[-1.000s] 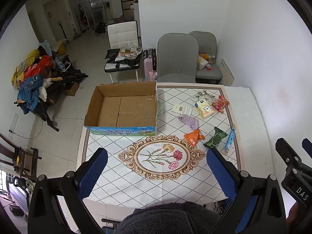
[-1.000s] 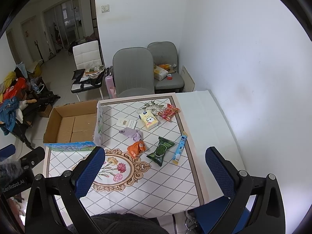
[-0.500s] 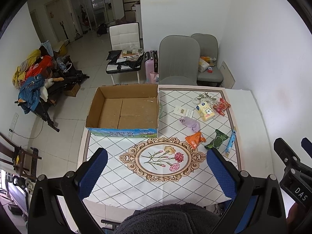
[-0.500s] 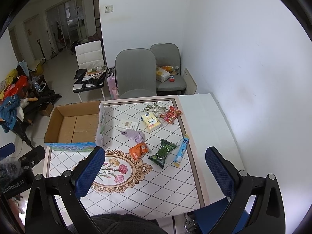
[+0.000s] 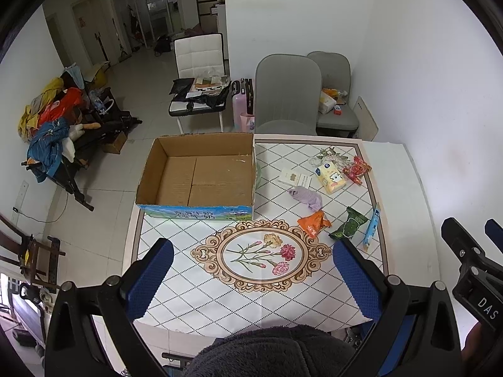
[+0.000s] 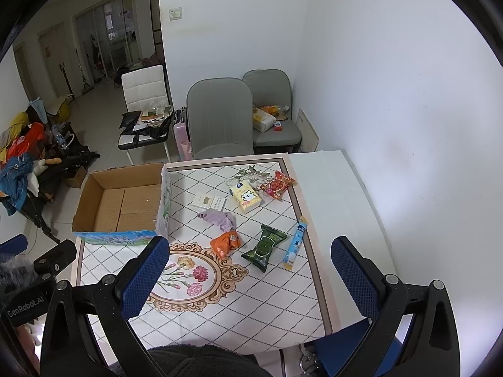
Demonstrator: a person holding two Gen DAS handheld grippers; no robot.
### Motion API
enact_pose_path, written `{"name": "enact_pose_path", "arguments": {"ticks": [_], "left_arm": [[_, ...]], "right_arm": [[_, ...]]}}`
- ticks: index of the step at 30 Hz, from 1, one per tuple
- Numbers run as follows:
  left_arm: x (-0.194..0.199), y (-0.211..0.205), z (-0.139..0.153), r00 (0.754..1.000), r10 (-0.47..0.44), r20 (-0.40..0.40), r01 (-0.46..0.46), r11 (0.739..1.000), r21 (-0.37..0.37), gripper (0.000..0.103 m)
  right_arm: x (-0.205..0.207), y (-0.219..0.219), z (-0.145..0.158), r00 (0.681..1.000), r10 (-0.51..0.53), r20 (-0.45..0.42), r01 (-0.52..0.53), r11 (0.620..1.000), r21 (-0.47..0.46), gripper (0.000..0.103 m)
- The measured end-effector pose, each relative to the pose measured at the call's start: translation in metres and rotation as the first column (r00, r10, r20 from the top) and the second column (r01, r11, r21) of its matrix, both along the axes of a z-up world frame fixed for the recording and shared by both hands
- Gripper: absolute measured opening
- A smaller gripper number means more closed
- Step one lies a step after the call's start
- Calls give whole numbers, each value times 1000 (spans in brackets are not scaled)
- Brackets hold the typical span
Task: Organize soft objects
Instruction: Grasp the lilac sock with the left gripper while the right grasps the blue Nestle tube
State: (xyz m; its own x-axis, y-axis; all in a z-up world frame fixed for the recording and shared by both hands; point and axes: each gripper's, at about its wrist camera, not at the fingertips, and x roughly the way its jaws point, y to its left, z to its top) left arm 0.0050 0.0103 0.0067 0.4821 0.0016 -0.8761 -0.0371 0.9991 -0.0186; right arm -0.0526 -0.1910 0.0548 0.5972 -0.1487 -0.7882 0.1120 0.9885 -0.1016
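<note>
A crumpled lilac cloth (image 5: pixel 305 199) lies on a table covered by a white, diamond-patterned tablecloth (image 5: pixel 276 295). It sits between the open cardboard box (image 5: pixel 201 172) and the table's right edge, nearer the box.

Just beside the cloth, on the side away from the box, are other soft packets: a yellow tissue pack (image 5: pixel 330 177) with a cartoon bear, a crinkly red snack bag (image 5: pixel 356 169), a small orange pouch (image 5: pixel 312 223), a glossy green packet (image 5: pixel 349 227) and a slim blue stick sachet (image 5: pixel 372 226), which lies along the cloth's brown border. A flat white card box (image 5: pixel 294 176) rests between the lilac cloth and the cardboard box.

The cardboard box is shallow and rectangular, its brown corrugated floor bare; it overhangs the table's left edge. In front of it, an oval floral medallion (image 5: pixel 261 254) is printed on open tablecloth. Right of the border runs a bare white strip up to the wall.

Both tools hover above the near edge of the table. The left gripper (image 5: pixel 251 282) has its blue textured pads (image 5: pixel 147 278) spread wide, holding nothing. The right gripper (image 6: pixel 248 279) is likewise spread wide with nothing between its blue pads (image 6: pixel 353 281).

Behind the table stand two grey padded chairs (image 5: pixel 287 94).
</note>
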Motion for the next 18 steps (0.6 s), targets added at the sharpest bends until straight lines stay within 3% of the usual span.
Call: {"name": "enact_pose_path", "arguments": {"ticks": [5, 10, 14, 18], "left_arm": [[9, -2, -4, 1000, -14, -11, 14, 1000, -7, 103], [45, -21, -34, 994, -88, -66, 86, 996, -34, 103], [88, -42, -88, 979, -138, -147, 137, 990, -18, 103], [139, -65, -167, 932, -177, -316, 170, 984, -51, 103]], "right_arm": [[13, -8, -6, 1000, -22, -20, 23, 999, 27, 103], [44, -48, -37, 992, -93, -88, 102, 988, 113, 103], [84, -99, -104, 962, -146, -232, 198, 956, 219, 103], [129, -152, -195, 898, -205, -388, 312, 920, 237, 103]]}}
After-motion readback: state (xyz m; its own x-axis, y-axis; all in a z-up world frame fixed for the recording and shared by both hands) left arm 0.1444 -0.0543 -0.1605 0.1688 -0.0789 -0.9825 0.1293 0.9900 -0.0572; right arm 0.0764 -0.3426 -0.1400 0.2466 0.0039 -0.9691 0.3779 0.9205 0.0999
